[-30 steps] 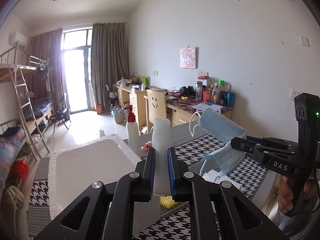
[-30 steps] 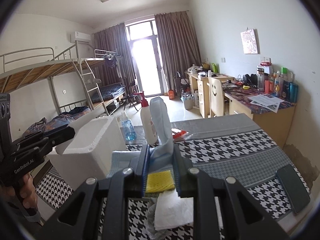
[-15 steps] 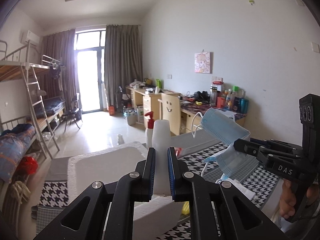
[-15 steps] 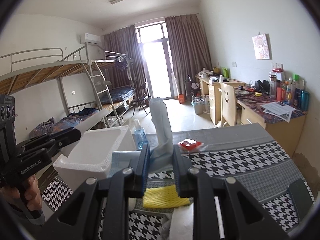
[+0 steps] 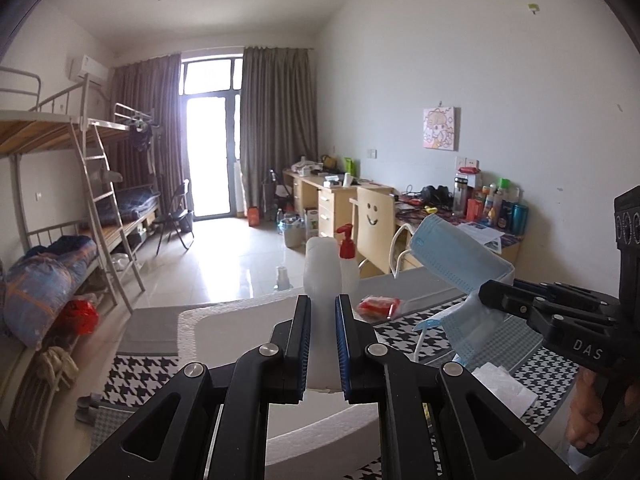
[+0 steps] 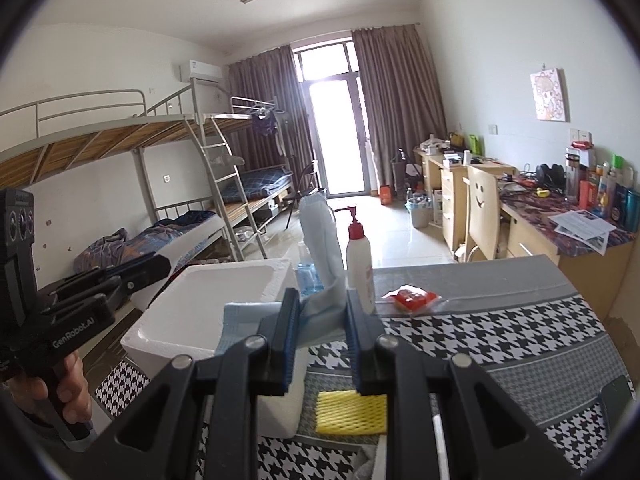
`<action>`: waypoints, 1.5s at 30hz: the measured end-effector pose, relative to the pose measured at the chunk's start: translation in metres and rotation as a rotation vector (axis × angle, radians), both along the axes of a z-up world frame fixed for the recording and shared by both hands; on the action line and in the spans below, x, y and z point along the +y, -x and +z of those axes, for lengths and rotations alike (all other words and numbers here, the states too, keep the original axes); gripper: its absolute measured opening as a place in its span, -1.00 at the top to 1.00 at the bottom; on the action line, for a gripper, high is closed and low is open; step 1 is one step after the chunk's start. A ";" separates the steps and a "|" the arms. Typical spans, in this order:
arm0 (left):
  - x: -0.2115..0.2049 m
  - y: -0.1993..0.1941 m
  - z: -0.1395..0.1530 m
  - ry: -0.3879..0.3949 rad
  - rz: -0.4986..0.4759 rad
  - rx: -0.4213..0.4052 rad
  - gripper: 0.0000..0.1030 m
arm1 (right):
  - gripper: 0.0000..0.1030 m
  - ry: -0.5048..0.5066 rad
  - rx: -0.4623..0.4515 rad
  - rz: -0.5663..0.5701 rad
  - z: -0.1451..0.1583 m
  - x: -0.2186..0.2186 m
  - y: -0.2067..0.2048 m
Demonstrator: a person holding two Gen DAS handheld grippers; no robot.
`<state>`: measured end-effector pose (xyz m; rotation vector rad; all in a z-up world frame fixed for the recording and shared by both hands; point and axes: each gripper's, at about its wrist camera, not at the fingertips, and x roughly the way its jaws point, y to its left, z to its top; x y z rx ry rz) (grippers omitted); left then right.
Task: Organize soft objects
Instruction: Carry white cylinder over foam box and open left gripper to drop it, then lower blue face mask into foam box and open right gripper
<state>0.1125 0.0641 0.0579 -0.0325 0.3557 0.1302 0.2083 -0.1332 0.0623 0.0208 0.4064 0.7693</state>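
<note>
Left wrist view: the left gripper (image 5: 322, 342) is clamped on a white foam lid (image 5: 320, 360), held over the open foam box (image 5: 224, 332) that stands at the left edge of the table (image 5: 500, 344). To its right the right gripper (image 5: 494, 300) grasps a blue face mask (image 5: 452, 256), lifted clear of the houndstooth cloth, ear loops dangling. One red-capped pump bottle (image 5: 347, 264), one red packet (image 5: 378, 306) and some white tissue (image 5: 500, 384) also show.

Right wrist view: the right gripper (image 6: 322, 320) pinches the face mask (image 6: 320, 240) between its pads, the mask standing up just beside the foam box (image 6: 224, 300). The left gripper (image 6: 132, 276) holds the lid (image 6: 188, 246) raised at the box's far side. On the table (image 6: 500, 340): one yellow foam net (image 6: 352, 412) at the near edge, one pump bottle (image 6: 359, 260), one blue-liquid bottle (image 6: 306, 268), one red packet (image 6: 412, 298).

The step in hand looks like stowing the mask. Next, the right hand would have to carry it over the box's rim and let go inside, while the left keeps the lid out of the way.
</note>
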 end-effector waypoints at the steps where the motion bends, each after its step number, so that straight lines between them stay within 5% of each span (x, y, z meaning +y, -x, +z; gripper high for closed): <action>1: 0.001 0.000 -0.001 -0.001 0.010 0.002 0.75 | 0.50 0.000 -0.001 0.006 0.000 0.001 0.000; 17: 0.019 -0.012 -0.015 0.019 0.083 0.073 0.71 | 0.50 0.019 0.007 0.089 0.003 0.028 -0.003; 22: 0.025 -0.017 -0.025 0.033 0.092 0.113 0.43 | 0.50 0.029 0.012 0.090 0.001 0.031 -0.007; 26: 0.027 -0.011 -0.024 0.014 0.125 0.097 -0.51 | 0.50 0.037 0.020 0.085 0.001 0.036 -0.010; 30: 0.030 -0.002 -0.019 0.010 0.149 0.064 -0.80 | 0.50 0.044 0.020 0.080 0.002 0.040 -0.011; 45: 0.043 0.015 -0.014 0.010 0.207 0.024 -0.97 | 0.50 0.062 -0.003 0.108 0.014 0.062 -0.007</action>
